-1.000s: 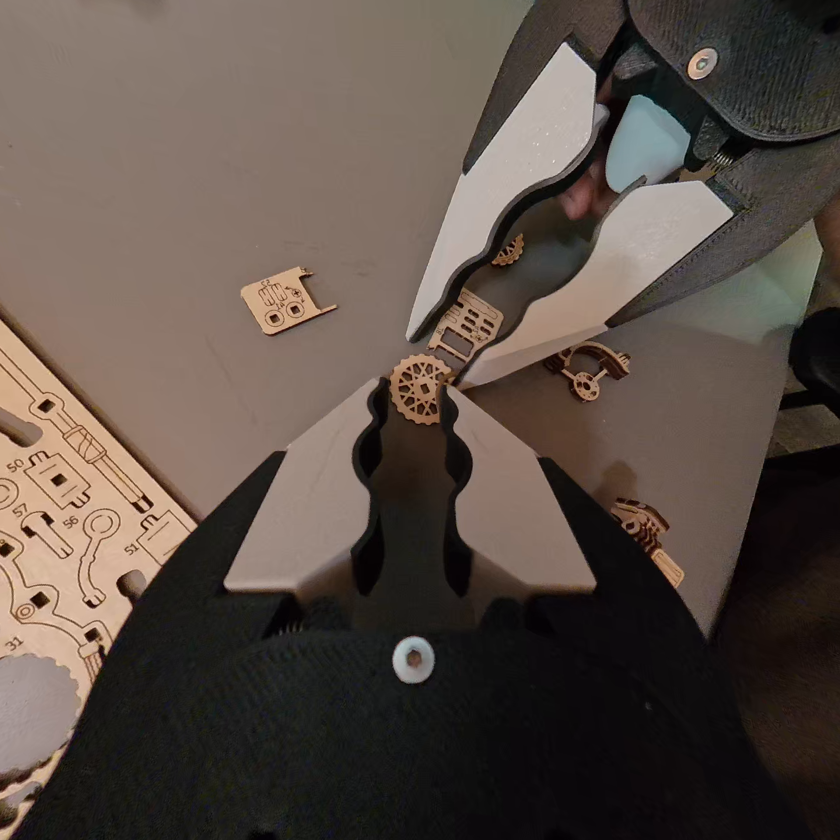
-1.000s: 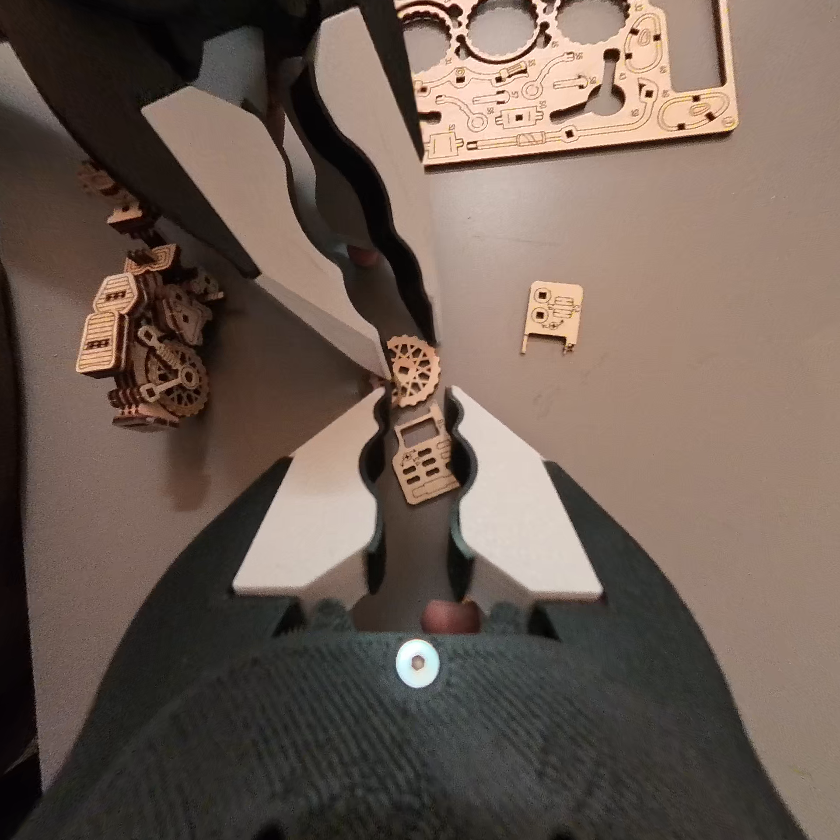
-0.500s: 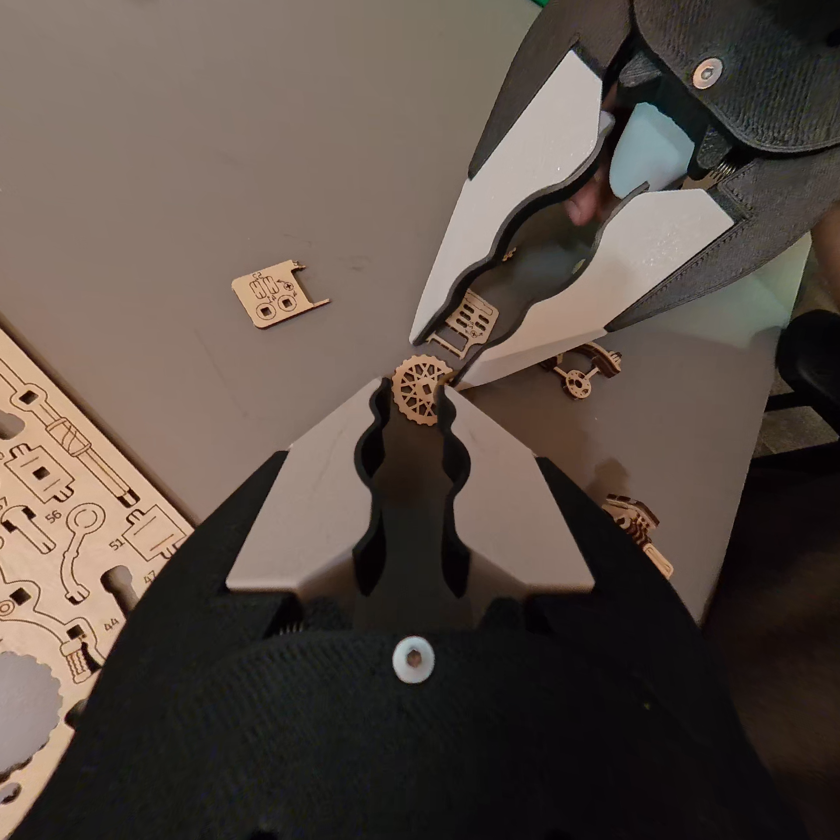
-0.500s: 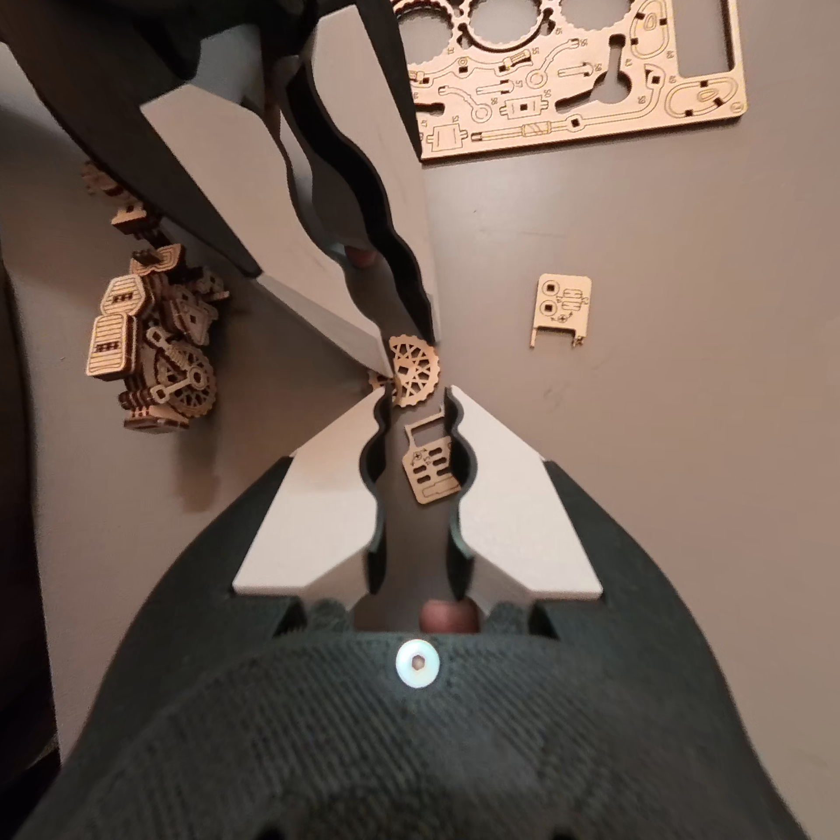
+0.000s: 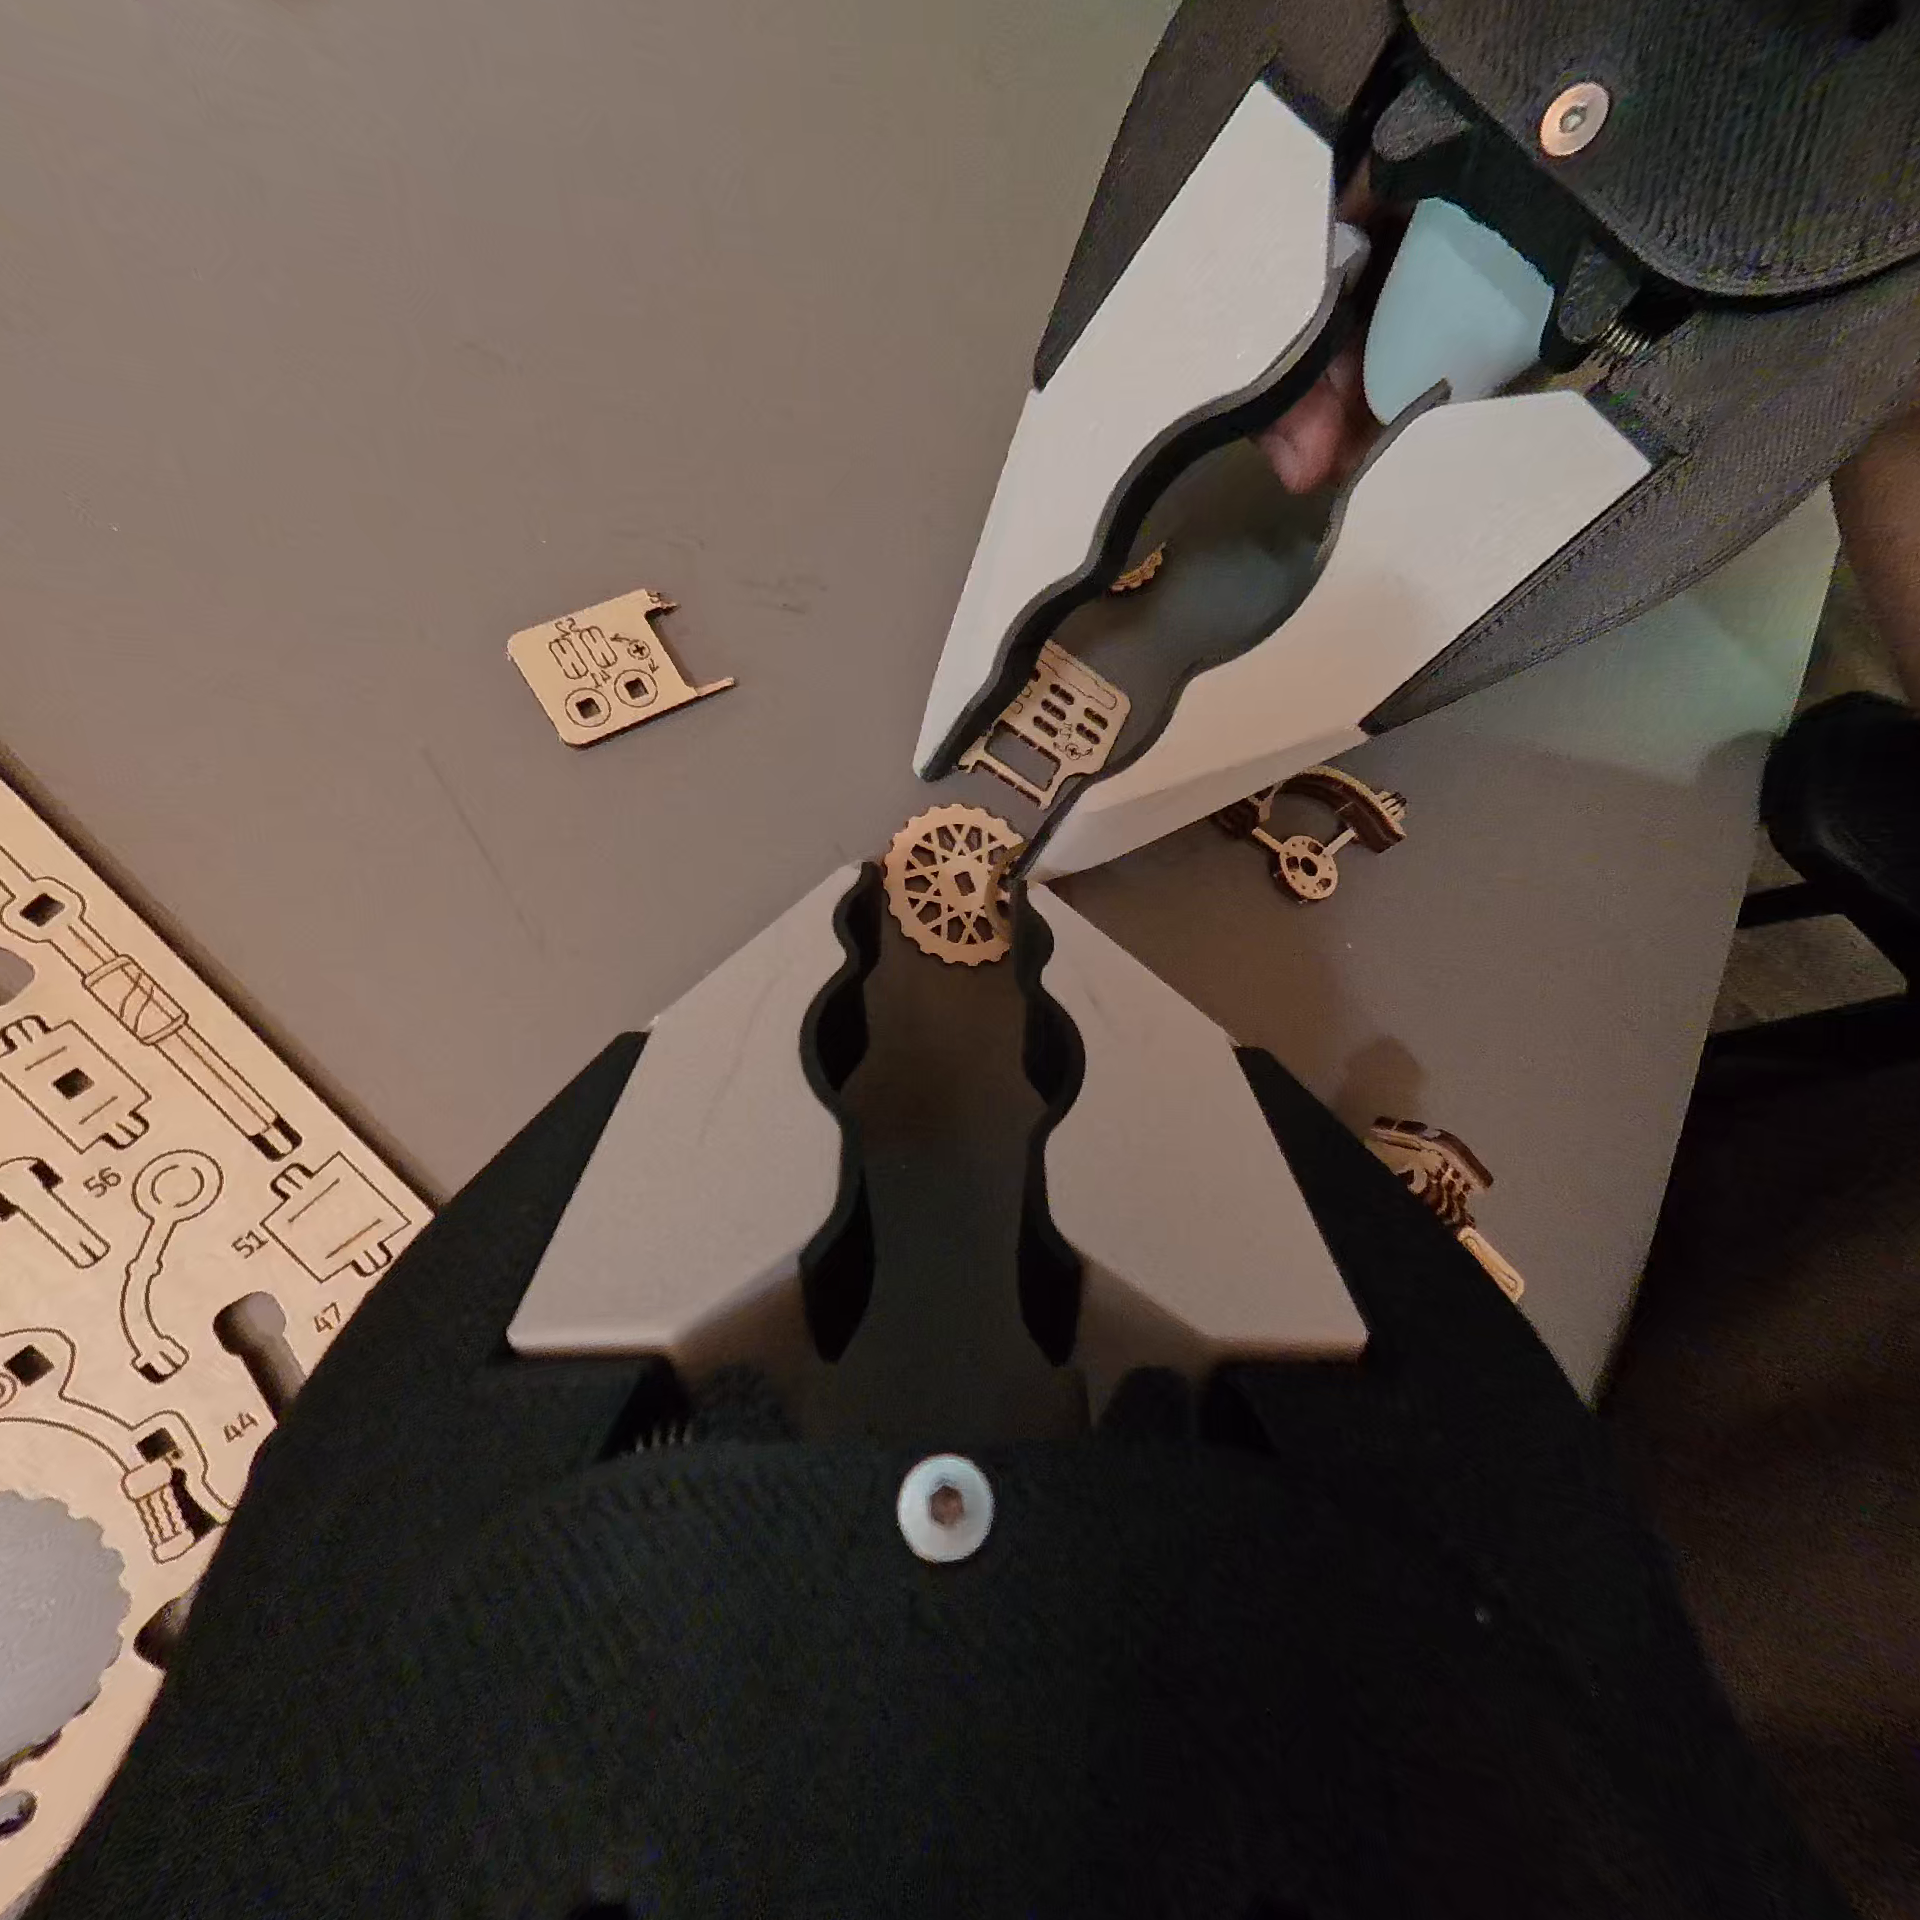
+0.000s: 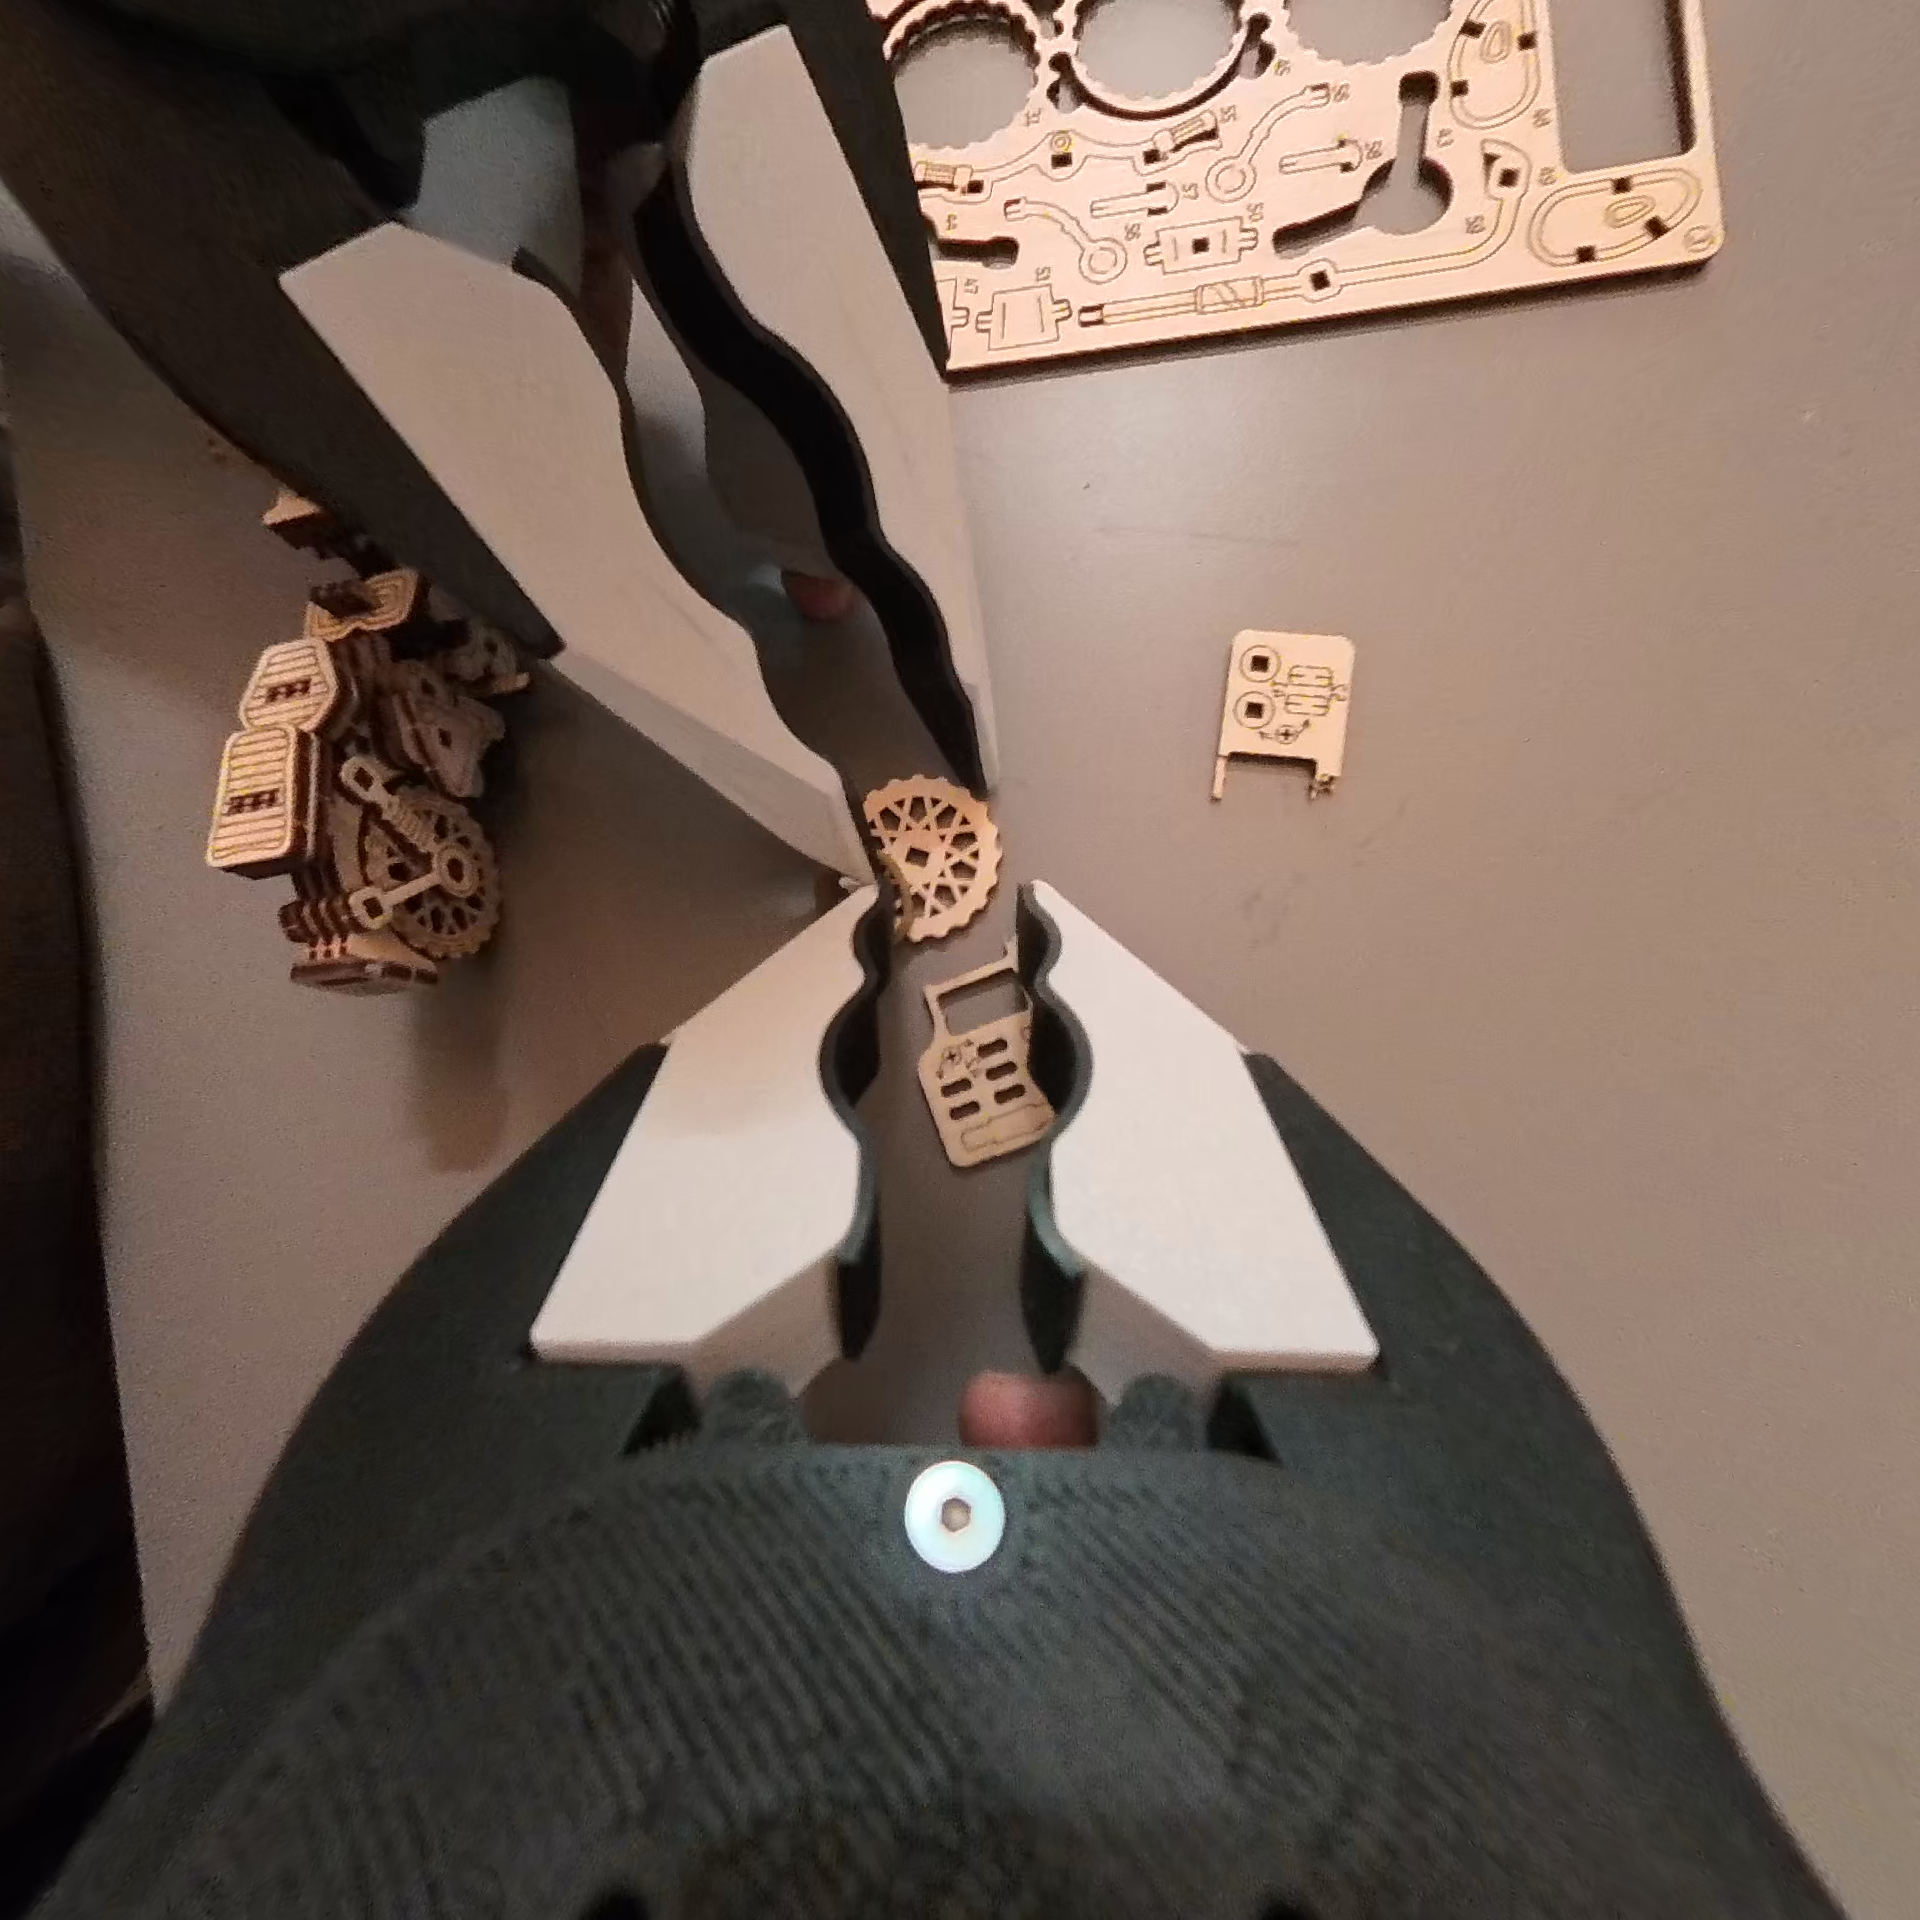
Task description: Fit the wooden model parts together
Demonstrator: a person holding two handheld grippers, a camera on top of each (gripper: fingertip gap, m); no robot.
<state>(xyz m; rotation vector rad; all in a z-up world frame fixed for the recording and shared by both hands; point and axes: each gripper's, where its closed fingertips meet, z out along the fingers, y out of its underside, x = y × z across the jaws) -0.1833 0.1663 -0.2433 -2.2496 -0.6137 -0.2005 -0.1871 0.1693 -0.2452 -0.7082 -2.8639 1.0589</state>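
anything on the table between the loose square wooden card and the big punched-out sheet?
Nothing: in the right wrist view the grey table is bare between the small square wooden card and the large laser-cut wooden parts sheet.

Pale tan gear (image 5: 954,886), spoked lattice cut through it with dark burnt edges. The slotted plate (image 6: 985,1070) is the same light wood, with rows of dark oblong cut-outs. Both claws (image 5: 940,883) (image 6: 951,920) show light grey fingers (image 5: 727,1132) on ribbed black bodies. Flat grey counter (image 5: 416,312). The tan sheet (image 6: 1299,208) carries brown engraved outlines.
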